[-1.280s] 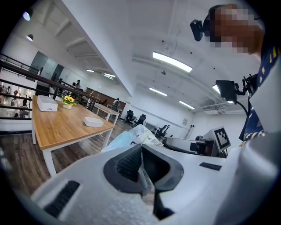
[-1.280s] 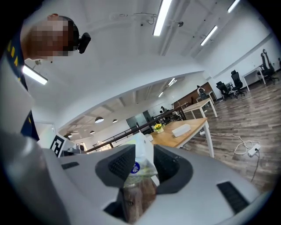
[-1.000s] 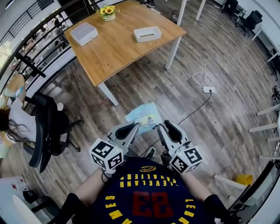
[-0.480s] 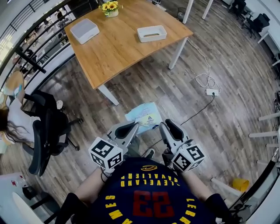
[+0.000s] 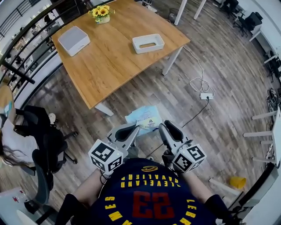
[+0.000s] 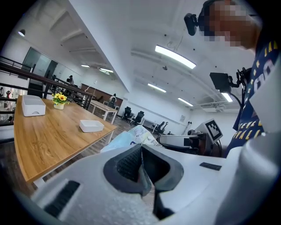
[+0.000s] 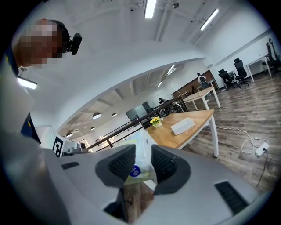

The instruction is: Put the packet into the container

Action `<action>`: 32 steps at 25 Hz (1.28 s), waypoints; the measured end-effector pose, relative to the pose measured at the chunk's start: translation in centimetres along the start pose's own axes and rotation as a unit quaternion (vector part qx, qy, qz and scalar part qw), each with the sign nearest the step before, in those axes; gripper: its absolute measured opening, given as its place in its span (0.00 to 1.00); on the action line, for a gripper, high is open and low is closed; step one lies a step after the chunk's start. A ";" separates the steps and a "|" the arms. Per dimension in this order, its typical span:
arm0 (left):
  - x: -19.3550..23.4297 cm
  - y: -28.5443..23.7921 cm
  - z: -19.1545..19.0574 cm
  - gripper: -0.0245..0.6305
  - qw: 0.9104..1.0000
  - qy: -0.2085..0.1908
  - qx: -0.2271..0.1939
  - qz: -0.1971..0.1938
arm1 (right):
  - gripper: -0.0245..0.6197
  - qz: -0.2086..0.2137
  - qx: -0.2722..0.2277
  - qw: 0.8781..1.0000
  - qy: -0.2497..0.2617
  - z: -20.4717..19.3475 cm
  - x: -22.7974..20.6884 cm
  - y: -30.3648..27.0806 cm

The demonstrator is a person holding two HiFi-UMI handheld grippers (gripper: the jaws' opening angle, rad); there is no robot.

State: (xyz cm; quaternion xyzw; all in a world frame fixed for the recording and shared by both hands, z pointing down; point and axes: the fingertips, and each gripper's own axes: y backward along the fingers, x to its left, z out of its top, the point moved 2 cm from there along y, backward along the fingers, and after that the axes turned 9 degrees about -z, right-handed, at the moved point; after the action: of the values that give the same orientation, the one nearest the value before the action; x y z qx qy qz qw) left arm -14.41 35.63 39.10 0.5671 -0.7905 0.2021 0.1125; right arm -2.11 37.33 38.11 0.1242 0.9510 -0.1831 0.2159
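**Inspector A:** Where do we find the packet?

**Inspector B:** We find the packet [image 5: 144,117] in the air over the wooden floor, in front of the person and well apart from the surface [image 5: 109,66].

**A:** And the grippers?

**B:** The left gripper [image 5: 138,127] is closed, and as far as we can judge it pinches a thin edge of the packet at its tips. The right gripper [image 5: 160,127] is clamped on the opposite edge, with film plainly between its pads.

**A:** How do we expect it to handle?

**B:** We judge it light, soft and crinkly, and likely slippery. It would sag if held at one point. We recommend holding it at the flat sealed edges, not the belly.

**A:** Destination?

**B:** We note an open white container [image 5: 148,43] on the surface. A white box [image 5: 73,40] sits well apart from it, near the flowers [image 5: 100,13].
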 end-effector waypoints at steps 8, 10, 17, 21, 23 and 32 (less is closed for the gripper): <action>4.8 0.6 1.9 0.05 1.000 -0.002 -0.002 -0.019 | 0.20 -0.005 0.020 1.000 -0.004 1.1 1.6 -5.3; 5.6 0.9 2.4 0.05 1.000 -0.008 0.000 -0.020 | 0.19 -0.008 0.024 1.000 -0.007 1.3 1.9 -6.2; 7.6 0.9 3.2 0.05 1.000 -0.019 0.001 -0.013 | 0.15 -0.008 0.026 1.000 -0.016 1.7 2.0 -8.2; 8.2 0.3 3.2 0.05 1.000 -0.018 0.005 -0.006 | 0.14 -0.007 0.031 0.999 -0.021 1.8 1.3 -9.1; 8.7 -0.2 3.3 0.05 1.000 -0.017 0.008 -0.001 | 0.13 -0.004 0.032 0.999 -0.022 1.9 0.7 -9.6; 11.7 -6.0 5.3 0.05 0.999 -0.024 0.015 0.032 | 0.12 0.023 0.036 0.999 -0.031 4.9 -4.9 -13.8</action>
State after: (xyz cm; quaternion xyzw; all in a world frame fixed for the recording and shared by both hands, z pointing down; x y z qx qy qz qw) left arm -12.36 21.59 40.28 0.5480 -0.8075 0.2035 0.0788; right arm -0.38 22.11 40.33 0.1481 0.9337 -0.2155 0.2446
